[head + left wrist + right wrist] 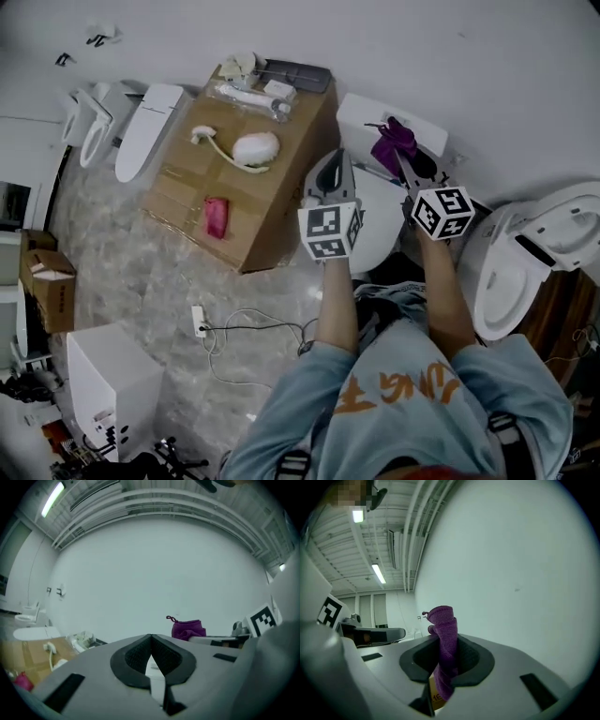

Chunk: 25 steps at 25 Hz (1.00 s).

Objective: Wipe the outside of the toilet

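Directly beneath both grippers, the white toilet [361, 114] stands with its tank toward the wall. The right gripper [446, 641] clamps a purple cloth [443, 625], held over the tank. Beside it, the left gripper [150, 641] has its jaws pressed together on nothing. A cardboard box [183, 173] sits left of the left gripper, and a second toilet [525, 281] right of the right gripper.
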Available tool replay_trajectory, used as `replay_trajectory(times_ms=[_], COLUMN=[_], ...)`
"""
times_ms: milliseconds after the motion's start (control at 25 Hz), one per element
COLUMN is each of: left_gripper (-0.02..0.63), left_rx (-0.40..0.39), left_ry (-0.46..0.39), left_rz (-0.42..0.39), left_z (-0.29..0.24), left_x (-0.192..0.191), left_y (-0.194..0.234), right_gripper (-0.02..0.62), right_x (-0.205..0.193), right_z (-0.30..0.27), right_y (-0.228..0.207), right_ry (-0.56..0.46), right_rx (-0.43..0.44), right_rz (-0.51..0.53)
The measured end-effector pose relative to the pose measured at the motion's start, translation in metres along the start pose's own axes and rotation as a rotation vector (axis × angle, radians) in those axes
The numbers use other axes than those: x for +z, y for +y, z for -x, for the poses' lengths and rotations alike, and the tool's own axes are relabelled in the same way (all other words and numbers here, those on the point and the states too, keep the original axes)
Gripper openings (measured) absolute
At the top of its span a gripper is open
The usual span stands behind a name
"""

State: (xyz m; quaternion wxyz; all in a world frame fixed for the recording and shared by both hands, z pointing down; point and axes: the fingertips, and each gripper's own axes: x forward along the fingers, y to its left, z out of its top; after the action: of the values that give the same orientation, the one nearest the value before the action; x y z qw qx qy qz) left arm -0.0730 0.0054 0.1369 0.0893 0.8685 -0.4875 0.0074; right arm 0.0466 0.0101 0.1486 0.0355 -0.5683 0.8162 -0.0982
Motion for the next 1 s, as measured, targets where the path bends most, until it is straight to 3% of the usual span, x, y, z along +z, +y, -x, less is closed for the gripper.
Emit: replay_trajectory(times_ms=[120,240,720,1000], left_gripper=[0.025,0.025,0.025,0.025], left_rx=[0.075,0.113,0.207,0.254], left_ry=[-0.04,-0.068,-0.095,-0.107], left_rz=[-0.093,-0.136,-0.166,-0.164], left_z=[0.001,0.005,-0.008,-0.008], left_x=[0.035,0.058,0.09,0.095], left_y=[0.006,0.014,0.024,0.044], right_gripper=[0.083,0.083,0.084,0.084], right_x=[0.039,0.058,0.103,0.097], right_z=[-0.004,-0.01,-0.04,-0.057], right_y=[0.011,0.024,0.026,0.029], right_ry=[-0.048,-0.069,-0.077,-0.051], right_rx=[0.013,0.026,0.024,0.027], right_rz=[0.102,0.141,0.223,0.24])
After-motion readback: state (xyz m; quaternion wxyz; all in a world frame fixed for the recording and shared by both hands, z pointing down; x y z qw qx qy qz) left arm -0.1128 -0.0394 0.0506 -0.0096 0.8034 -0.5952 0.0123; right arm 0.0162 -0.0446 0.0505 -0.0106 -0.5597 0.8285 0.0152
